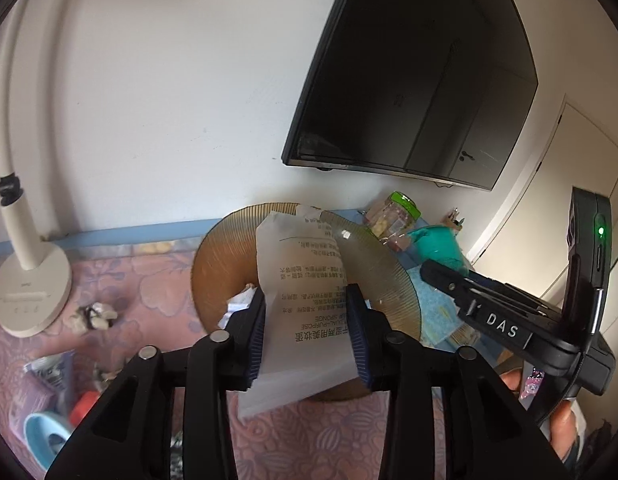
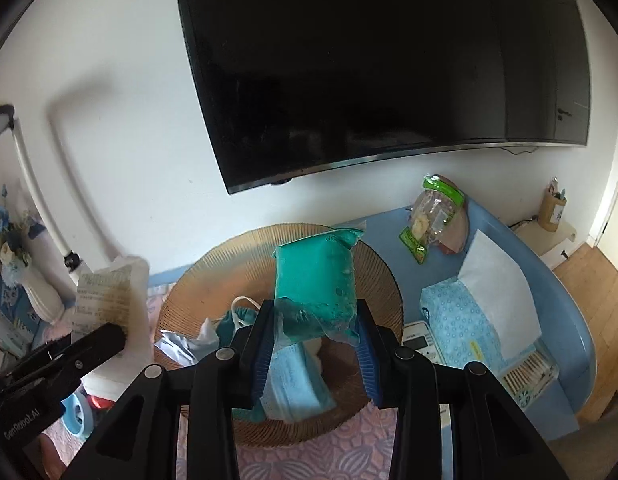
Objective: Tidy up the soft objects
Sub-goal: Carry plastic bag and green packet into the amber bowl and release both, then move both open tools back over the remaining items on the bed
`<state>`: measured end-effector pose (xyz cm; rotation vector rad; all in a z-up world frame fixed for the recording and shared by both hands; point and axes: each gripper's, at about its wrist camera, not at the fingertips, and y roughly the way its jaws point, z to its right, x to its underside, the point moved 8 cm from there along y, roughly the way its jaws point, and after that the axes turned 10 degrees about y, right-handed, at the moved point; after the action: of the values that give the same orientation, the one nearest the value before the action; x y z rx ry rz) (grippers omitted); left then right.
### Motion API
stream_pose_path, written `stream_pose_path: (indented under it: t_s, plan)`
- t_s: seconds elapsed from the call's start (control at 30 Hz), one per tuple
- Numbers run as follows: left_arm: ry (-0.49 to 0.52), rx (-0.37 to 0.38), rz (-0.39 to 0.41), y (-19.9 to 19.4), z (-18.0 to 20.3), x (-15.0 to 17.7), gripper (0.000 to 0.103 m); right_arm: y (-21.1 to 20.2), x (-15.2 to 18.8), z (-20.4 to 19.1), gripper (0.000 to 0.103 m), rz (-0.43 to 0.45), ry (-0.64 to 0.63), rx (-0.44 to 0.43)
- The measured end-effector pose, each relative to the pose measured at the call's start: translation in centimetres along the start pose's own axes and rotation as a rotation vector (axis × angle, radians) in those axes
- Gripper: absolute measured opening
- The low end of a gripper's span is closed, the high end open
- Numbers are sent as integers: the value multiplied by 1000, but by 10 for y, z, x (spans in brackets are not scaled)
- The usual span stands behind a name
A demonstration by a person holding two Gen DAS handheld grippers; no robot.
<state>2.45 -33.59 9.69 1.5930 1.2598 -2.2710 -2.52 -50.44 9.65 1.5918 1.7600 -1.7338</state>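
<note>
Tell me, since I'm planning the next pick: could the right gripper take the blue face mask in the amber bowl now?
Probably not: the right gripper is shut on the green packet, though the blue face mask lies uncovered just below.

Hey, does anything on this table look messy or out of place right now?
Yes. A crumpled wrapper lies loose on the pink floral tablecloth near the desk lamp. In the amber ribbed plate, a blue face mask and torn plastic sit in a jumble.

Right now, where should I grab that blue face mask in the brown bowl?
Grip the face mask by its near edge, coming from above. It lies flat in the bowl, partly under the teal packet held in the right gripper, so that edge looks freest.
</note>
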Motion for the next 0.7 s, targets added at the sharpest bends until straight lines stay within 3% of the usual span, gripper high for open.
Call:
stream_pose_path:
  t_s: [0.03,0.07,0.1,0.23,0.4,0.63,0.7]
  plan:
    - [4,-8,-5,4,1,0,60,4,0,0,48,-5,-7,7]
    - [5,-28,-16,8,1,2,80,7,0,2,54,-8,-5,11]
    - [3,-51,-20,10,-1,4,85,7,0,4,61,-10,4,5]
    - [11,-54,-50,-3,-7,18,85,-2,10,12,61,-15,30,-11]
    - [13,-125,13,-60,-24,26,85,-25,26,2,61,-20,34,-53]
    - [30,-285,100,-179,-54,44,86,-74,47,-61,61,-11,-32,-178]
    - [44,-339,116,-211,-66,64,95,-81,57,-78,62,-15,-62,-207]
